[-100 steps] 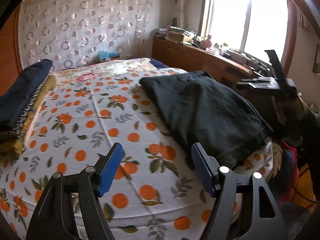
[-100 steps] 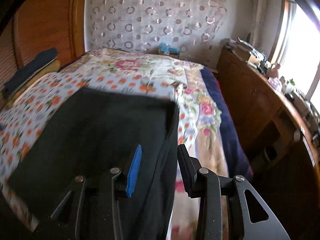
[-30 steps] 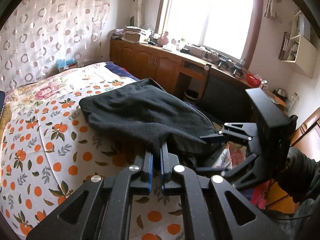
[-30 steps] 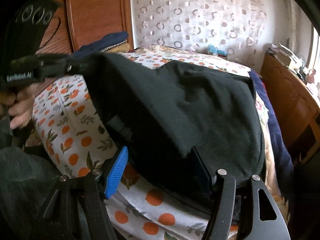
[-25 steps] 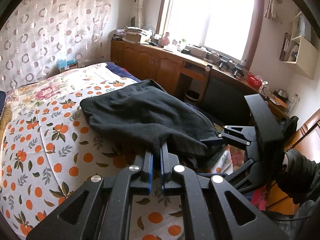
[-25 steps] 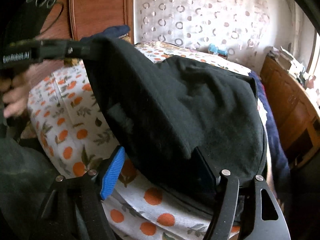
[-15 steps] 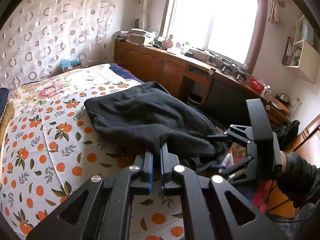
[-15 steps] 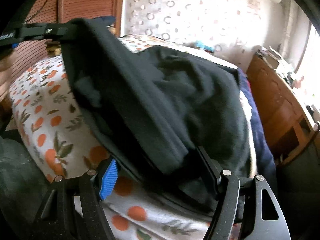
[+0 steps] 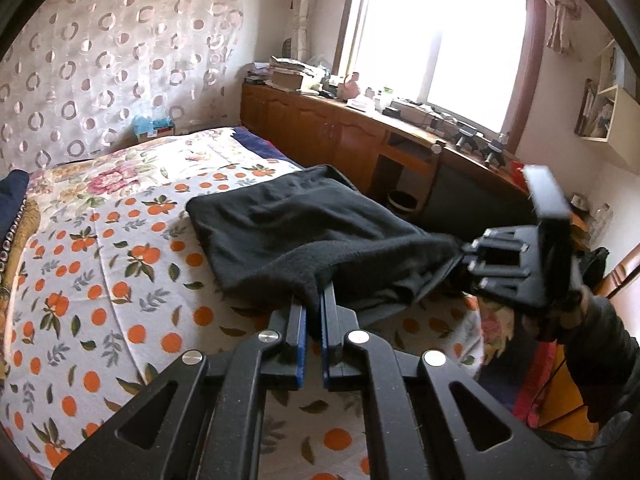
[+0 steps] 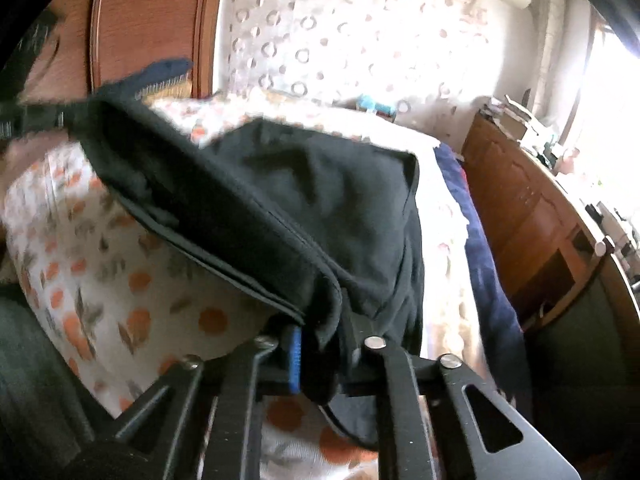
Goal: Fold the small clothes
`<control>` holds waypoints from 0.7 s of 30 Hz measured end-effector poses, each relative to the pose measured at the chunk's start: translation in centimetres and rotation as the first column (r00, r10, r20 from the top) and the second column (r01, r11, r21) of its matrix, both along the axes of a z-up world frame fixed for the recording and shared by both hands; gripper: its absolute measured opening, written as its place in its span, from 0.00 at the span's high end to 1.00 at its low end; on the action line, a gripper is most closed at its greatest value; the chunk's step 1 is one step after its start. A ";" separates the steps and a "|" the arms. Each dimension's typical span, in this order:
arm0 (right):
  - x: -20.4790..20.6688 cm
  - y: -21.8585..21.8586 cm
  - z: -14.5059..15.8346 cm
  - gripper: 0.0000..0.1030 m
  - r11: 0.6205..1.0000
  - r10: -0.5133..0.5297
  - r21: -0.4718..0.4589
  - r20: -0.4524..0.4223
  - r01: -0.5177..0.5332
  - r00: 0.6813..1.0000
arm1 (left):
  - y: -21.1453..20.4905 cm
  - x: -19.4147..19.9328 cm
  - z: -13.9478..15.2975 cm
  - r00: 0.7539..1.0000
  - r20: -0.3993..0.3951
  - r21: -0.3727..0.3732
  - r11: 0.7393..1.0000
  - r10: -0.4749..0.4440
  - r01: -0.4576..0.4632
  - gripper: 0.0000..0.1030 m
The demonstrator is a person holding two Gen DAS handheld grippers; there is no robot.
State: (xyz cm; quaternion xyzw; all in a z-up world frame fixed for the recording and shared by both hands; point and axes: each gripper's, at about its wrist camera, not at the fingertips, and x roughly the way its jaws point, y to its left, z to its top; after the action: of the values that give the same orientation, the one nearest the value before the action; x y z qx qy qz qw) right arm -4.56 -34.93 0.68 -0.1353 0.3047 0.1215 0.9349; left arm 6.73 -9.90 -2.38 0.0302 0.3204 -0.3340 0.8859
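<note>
- Left wrist view: the left gripper (image 9: 313, 312) is pressed together on the near edge of the black garment (image 9: 288, 216), which lies across the bed (image 9: 100, 280) with its near hem lifted. The right gripper (image 9: 460, 258) meets the same hem further to the right.
- Right wrist view: the right gripper (image 10: 320, 344) has just been closing, and its jaws now pinch a bunched corner of the black garment (image 10: 312, 200); the frame is blurred, so how many layers it holds is uncertain.
- To do this step well, I judge both corners should rise together, keeping the hem taut and level between them, then travel toward the far edge so the fold lands square.
</note>
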 end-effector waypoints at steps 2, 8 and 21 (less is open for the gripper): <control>0.7 0.4 1.4 0.90 1.000 -0.003 0.024 0.045 0.002 0.999 | 0.3 0.9 0.2 1.000 0.001 0.002 1.000 0.012 -0.012 0.94; 4.7 2.2 4.2 0.91 0.998 0.028 0.055 0.122 -0.035 0.992 | 1.1 4.6 0.9 0.998 0.000 -0.009 0.998 0.055 -0.055 0.94; 16.0 3.0 4.5 0.90 0.993 0.108 0.039 0.048 -0.110 0.993 | 0.2 15.1 0.0 0.988 -0.058 0.048 0.989 0.140 -0.137 0.94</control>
State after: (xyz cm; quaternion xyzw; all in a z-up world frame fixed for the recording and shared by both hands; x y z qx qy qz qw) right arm 11.40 -31.89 5.17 -0.1352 0.2728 0.1758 0.9362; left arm 21.85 -9.73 -2.37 0.0170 0.3561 -0.2654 0.8958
